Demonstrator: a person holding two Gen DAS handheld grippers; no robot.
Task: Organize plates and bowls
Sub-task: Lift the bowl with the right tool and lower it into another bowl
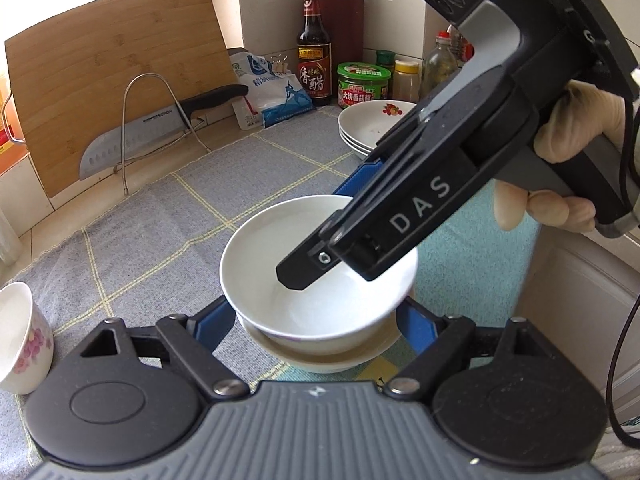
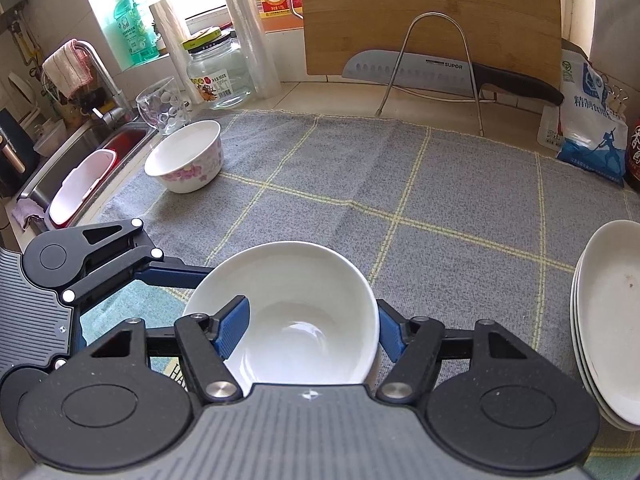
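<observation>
Two plain white bowls are nested on the grey checked cloth [image 1: 160, 216]. The upper bowl [image 1: 280, 248] sits tilted inside the lower bowl [image 1: 320, 360]. My right gripper [image 1: 324, 232] comes down from the upper right and is shut on the upper bowl's far wall, one finger inside and one outside. In the right wrist view that bowl [image 2: 304, 280] fills the space between the right gripper's [image 2: 308, 328] blue pads. My left gripper [image 1: 316, 316] flanks the lower bowl, its blue pads against both sides. A flowered bowl [image 2: 188, 160] stands apart at the left. Stacked white plates [image 2: 612, 320] lie at the right.
A bamboo cutting board [image 1: 100, 92] and a knife [image 1: 132, 140] on a wire rack stand at the back. Sauce bottles, jars and a salt bag [image 1: 276, 96] line the back right. The sink [image 2: 80, 160], a glass [image 2: 160, 108] and a jar sit far left.
</observation>
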